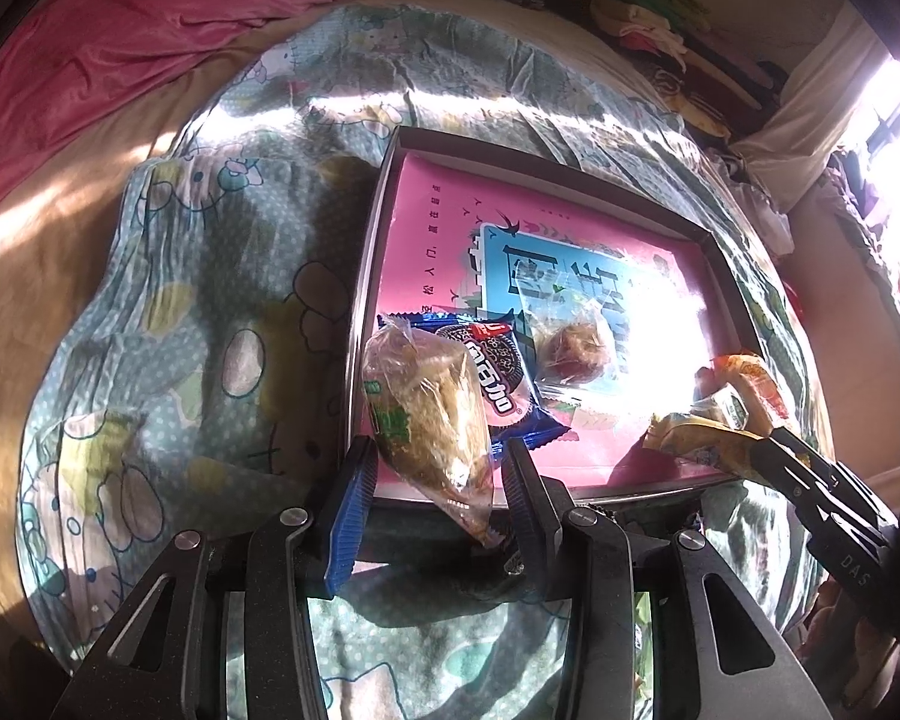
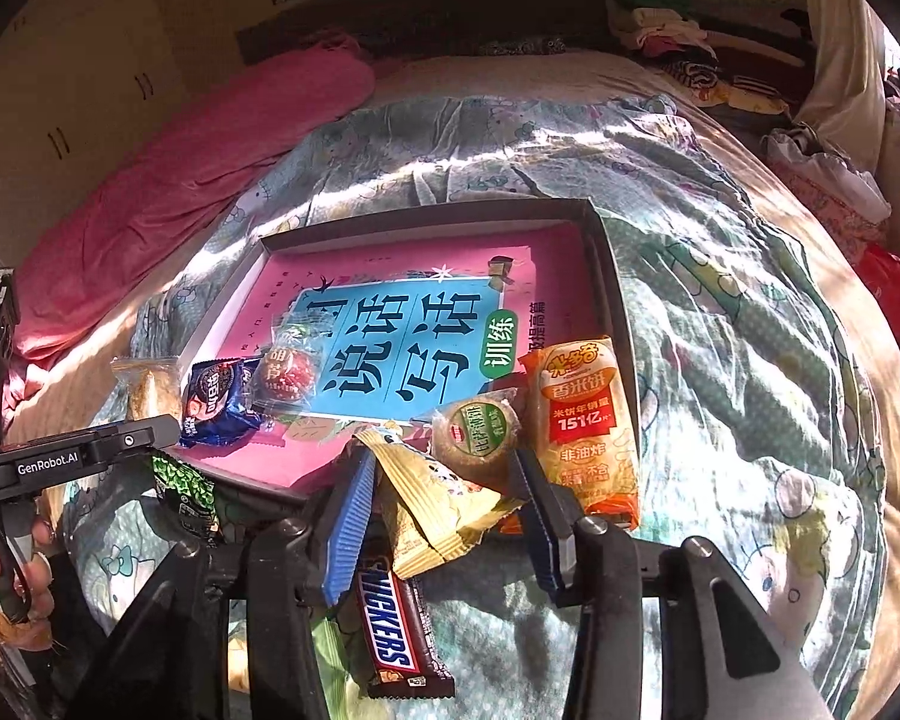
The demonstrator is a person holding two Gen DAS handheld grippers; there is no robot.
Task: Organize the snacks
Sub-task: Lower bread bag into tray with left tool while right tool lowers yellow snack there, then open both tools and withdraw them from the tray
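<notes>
One shallow box lined with one pink book lies ahead of two tongs. Left gripper pinches one clear-bagged pastry; right gripper stands spread around one yellow packet. One Snickers bar lies beneath.

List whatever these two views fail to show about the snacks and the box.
- Left wrist view: glare washes out the right half of the box floor, hiding anything lying there.
- Left wrist view: the tail of the clear-wrapped pastry sinks into shadow between the fingers of the left gripper.
- Right wrist view: the green packet is half hidden behind the left gripper.
- Right wrist view: the Snickers bar top lies under the yellow packet.
</notes>
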